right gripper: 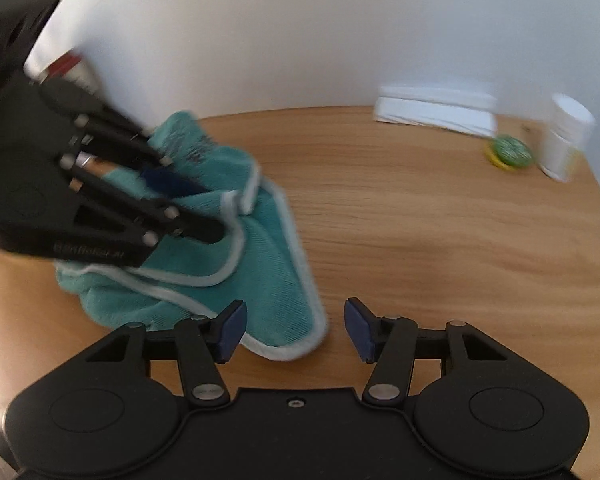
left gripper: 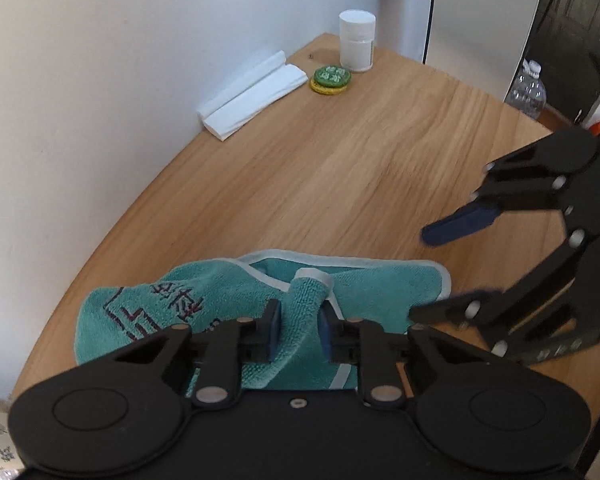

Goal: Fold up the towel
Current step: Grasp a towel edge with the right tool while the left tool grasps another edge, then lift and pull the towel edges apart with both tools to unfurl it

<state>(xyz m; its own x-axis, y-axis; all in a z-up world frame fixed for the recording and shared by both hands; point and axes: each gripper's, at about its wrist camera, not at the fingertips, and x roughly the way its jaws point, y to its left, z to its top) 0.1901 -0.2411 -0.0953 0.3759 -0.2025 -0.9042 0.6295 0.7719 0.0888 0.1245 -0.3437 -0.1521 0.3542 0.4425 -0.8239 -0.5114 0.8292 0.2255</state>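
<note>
A teal towel [left gripper: 204,300] with a pale border and dark embroidered characters lies bunched on the wooden table [left gripper: 340,168]. My left gripper [left gripper: 300,330] is shut on a raised fold of the towel, which stands up between its blue pads. My right gripper [left gripper: 424,276] hovers open at the towel's right end, one blue finger above the table, the other at the cloth edge. In the right wrist view the right gripper [right gripper: 296,330] is open, and a rounded corner of the towel [right gripper: 268,264] lies between its fingers. The left gripper [right gripper: 188,204] grips the towel further left.
A folded white cloth [left gripper: 252,96] lies against the wall at the back of the table. Beside it sit a green and yellow round tin [left gripper: 331,79] and a white capped jar [left gripper: 357,40]. A clear plastic bottle [left gripper: 528,90] stands beyond the table's right edge.
</note>
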